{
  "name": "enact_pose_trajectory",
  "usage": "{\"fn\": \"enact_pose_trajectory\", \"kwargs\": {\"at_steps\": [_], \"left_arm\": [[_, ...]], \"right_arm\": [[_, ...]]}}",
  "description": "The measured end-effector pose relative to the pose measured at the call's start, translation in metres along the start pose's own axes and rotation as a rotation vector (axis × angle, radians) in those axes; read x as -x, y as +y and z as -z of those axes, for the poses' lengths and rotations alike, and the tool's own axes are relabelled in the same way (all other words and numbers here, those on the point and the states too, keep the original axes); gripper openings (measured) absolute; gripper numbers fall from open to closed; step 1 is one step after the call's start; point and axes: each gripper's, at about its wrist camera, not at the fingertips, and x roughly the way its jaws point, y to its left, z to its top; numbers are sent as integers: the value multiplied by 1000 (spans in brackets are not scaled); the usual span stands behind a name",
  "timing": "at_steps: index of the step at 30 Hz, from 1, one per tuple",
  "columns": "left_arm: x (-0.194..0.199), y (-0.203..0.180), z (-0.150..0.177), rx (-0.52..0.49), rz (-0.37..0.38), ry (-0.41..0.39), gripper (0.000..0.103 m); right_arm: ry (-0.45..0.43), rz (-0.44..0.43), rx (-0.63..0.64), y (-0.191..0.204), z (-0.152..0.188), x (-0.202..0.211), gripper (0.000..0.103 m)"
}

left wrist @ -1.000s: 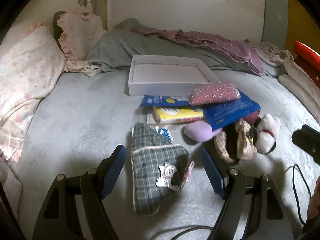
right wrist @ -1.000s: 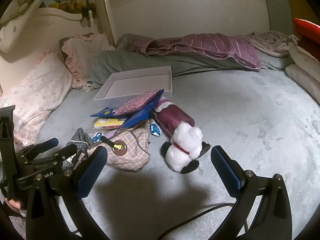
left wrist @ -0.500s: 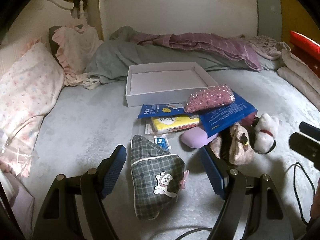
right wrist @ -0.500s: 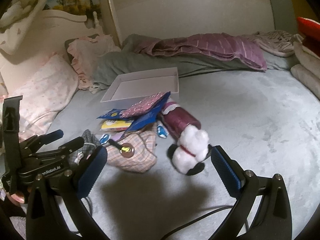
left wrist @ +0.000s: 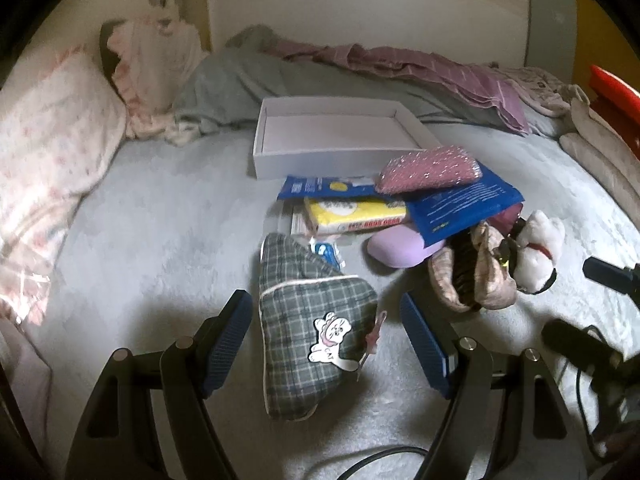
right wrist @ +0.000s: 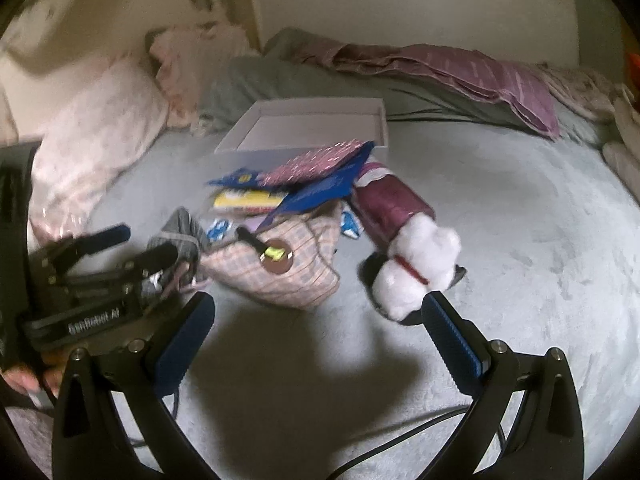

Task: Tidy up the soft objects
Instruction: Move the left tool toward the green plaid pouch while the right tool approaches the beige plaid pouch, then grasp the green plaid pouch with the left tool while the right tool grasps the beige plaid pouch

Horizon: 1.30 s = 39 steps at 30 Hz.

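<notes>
While our left gripper [left wrist: 326, 338] straddles the plaid pouch [left wrist: 310, 322] with spread jaws, our right gripper [right wrist: 316, 330] gapes, plush toy [right wrist: 416, 270] at one o'clock.

Dim indoor light w/ a warm cast; both fisheye views vignette to black at the corners & bow straight lines near the rim. Left wrist view is fairly sharp at centre: the plaid pouch [left wrist: 316, 332] shows its check clearly, though the pink pillow [left wrist: 44, 160] smears toward the edge. Right wrist view is softer overall, motion blur across the pile & the headboard [right wrist: 100, 28]. A broad dark shadow falls on the bed [right wrist: 520, 220] just ahead of the right gripper [right wrist: 316, 344]. No strong glare.
</notes>
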Motion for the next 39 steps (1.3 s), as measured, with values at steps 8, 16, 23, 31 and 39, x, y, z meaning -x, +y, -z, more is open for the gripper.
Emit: {"fn": "enact_pose_trajectory", "kwargs": {"at_steps": [8, 16, 23, 31, 39], "left_arm": [[-9, 17, 5, 92, 54, 52, 77], [-6, 7, 3, 40, 50, 42, 77], [-3, 0, 4, 2, 41, 36, 77], [-9, 6, 3, 20, 25, 66, 77], [-22, 25, -5, 88, 67, 120, 77]], "right_arm": [[2, 31, -7, -3, 1, 0, 99], [-20, 63, 19, 0, 0, 5, 98], [-41, 53, 19, -1, -1, 8, 98], [-12, -48, 25, 3, -1, -3, 91], [30, -168, -40, -11, -11, -19, 90]]}}
